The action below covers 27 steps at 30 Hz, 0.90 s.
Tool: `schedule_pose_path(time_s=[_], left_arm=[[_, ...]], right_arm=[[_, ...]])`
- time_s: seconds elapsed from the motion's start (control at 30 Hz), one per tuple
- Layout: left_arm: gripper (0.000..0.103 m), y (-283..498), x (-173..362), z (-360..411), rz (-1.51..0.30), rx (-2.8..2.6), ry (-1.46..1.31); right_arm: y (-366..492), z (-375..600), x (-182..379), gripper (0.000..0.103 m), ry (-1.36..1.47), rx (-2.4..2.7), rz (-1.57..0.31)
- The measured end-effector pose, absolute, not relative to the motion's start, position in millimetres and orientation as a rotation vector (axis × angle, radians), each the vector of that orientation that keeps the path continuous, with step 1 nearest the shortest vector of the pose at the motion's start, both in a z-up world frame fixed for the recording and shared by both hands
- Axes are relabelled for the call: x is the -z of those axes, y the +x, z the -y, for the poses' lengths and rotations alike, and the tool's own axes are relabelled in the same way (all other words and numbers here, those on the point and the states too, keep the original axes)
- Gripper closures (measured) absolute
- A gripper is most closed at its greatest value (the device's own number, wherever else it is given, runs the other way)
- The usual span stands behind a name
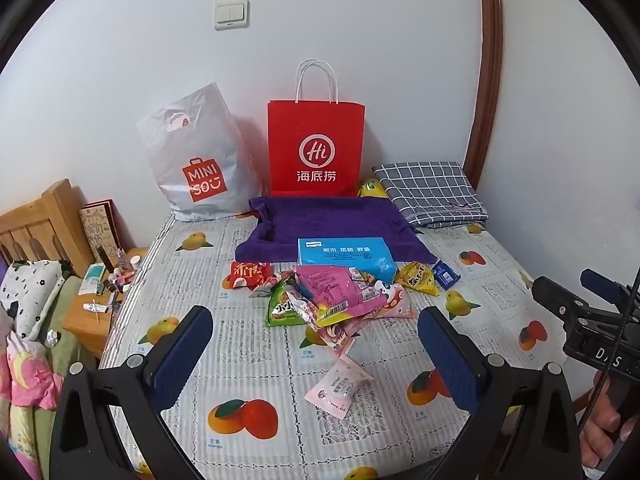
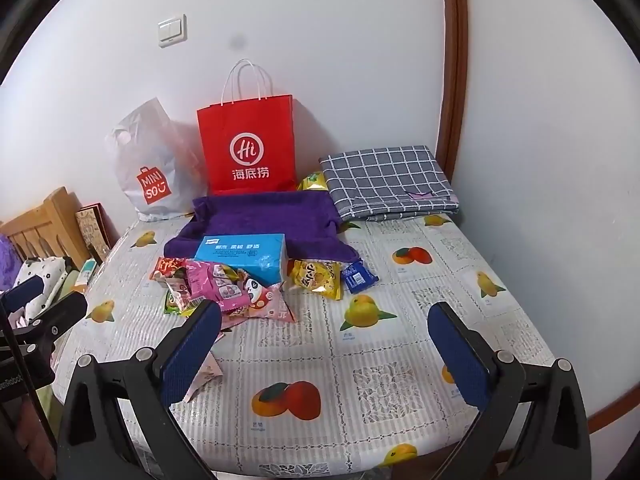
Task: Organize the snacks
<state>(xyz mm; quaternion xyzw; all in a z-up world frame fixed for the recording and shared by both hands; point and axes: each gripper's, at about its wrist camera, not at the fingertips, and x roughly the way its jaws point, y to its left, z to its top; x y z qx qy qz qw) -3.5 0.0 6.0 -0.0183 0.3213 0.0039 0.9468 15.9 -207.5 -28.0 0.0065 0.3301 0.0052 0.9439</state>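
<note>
A heap of snack packets [image 1: 340, 300] [image 2: 232, 292] lies in the middle of the table: pink, green, red and yellow wrappers. One pale pink packet [image 1: 340, 386] lies alone nearer me. A yellow packet [image 1: 418, 278] [image 2: 316, 278] and a small blue packet [image 1: 445, 274] [image 2: 359, 277] lie right of the heap. A purple cloth tray [image 1: 328, 220] [image 2: 260, 216] holds a blue tissue pack [image 1: 346, 258] [image 2: 244, 258]. My left gripper [image 1: 316, 356] hovers open over the lone pink packet. My right gripper [image 2: 324, 350] is open above bare tablecloth, right of the heap.
A red paper bag [image 1: 316, 148] [image 2: 248, 148] and a white plastic bag [image 1: 200, 160] [image 2: 154, 168] stand against the wall. A folded checked cloth [image 1: 432, 192] [image 2: 390, 180] lies at the back right. A wooden nightstand [image 1: 86, 320] with small bottles and a bed are on the left.
</note>
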Motion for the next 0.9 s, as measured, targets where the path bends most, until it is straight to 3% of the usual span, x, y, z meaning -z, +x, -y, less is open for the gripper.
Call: schedule_pose_path(time_s=[0.9], left_arm=[[0.0, -9.1, -3.3, -4.5, -0.64, -0.01, -0.058]], right_arm=[[11.0, 198.7, 28.6, 0.001, 0.005, -0.02, -0.67]])
